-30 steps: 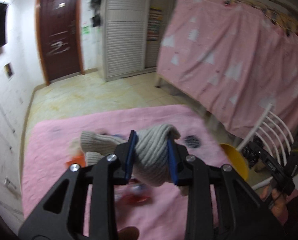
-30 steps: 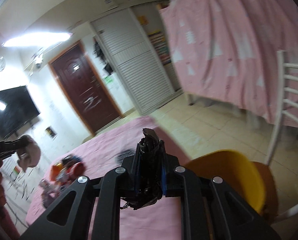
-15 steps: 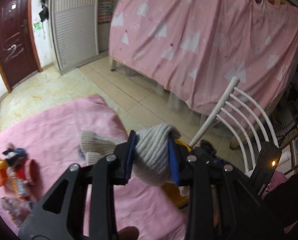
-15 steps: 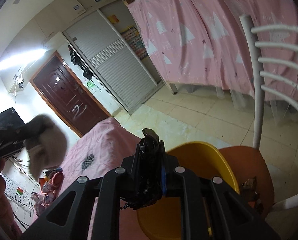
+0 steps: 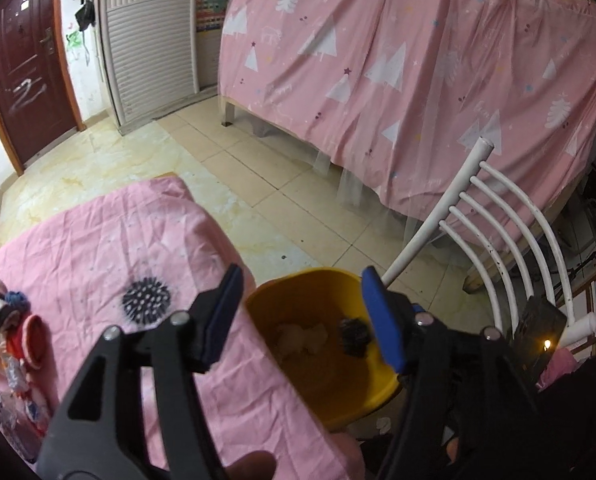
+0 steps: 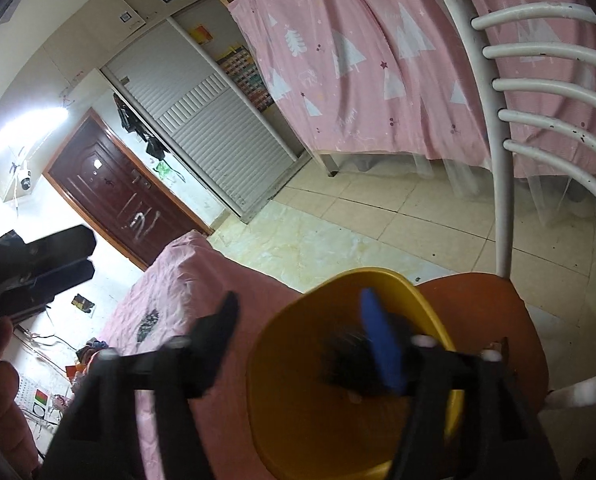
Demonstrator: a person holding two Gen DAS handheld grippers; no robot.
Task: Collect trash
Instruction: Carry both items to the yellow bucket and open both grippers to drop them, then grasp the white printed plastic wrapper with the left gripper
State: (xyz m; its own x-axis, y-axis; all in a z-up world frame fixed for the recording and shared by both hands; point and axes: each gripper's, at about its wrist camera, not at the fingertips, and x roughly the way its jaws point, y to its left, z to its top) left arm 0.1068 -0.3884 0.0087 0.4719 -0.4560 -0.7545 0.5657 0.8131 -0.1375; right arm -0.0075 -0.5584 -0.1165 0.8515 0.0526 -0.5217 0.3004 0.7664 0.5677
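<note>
A yellow bin [image 5: 326, 364] stands on an orange chair seat [image 6: 494, 320] beside the pink-covered table [image 5: 110, 240]. My left gripper [image 5: 302, 320] is open and empty above the bin's rim. Inside the bin lie a pale grey knitted piece [image 5: 302, 336] and a black crumpled piece [image 5: 354, 332]. My right gripper [image 6: 302, 340] is open over the bin [image 6: 298, 400]; the black piece [image 6: 350, 364], blurred, sits just below its blue pad. Remaining trash [image 5: 14, 332] lies at the table's left.
A white slatted chair back [image 5: 494, 216] rises right of the bin. A pink tree-print curtain [image 5: 418, 60] hangs behind. A black spiky mark [image 5: 146, 300] is on the tablecloth. Tiled floor [image 5: 258, 168], a white shutter cabinet [image 5: 146, 40] and a brown door [image 5: 22, 68] lie beyond.
Both grippers moved over the yellow bin and opened. The grey knitted piece left my left gripper and the black piece left my right gripper; both now lie in the bin.
</note>
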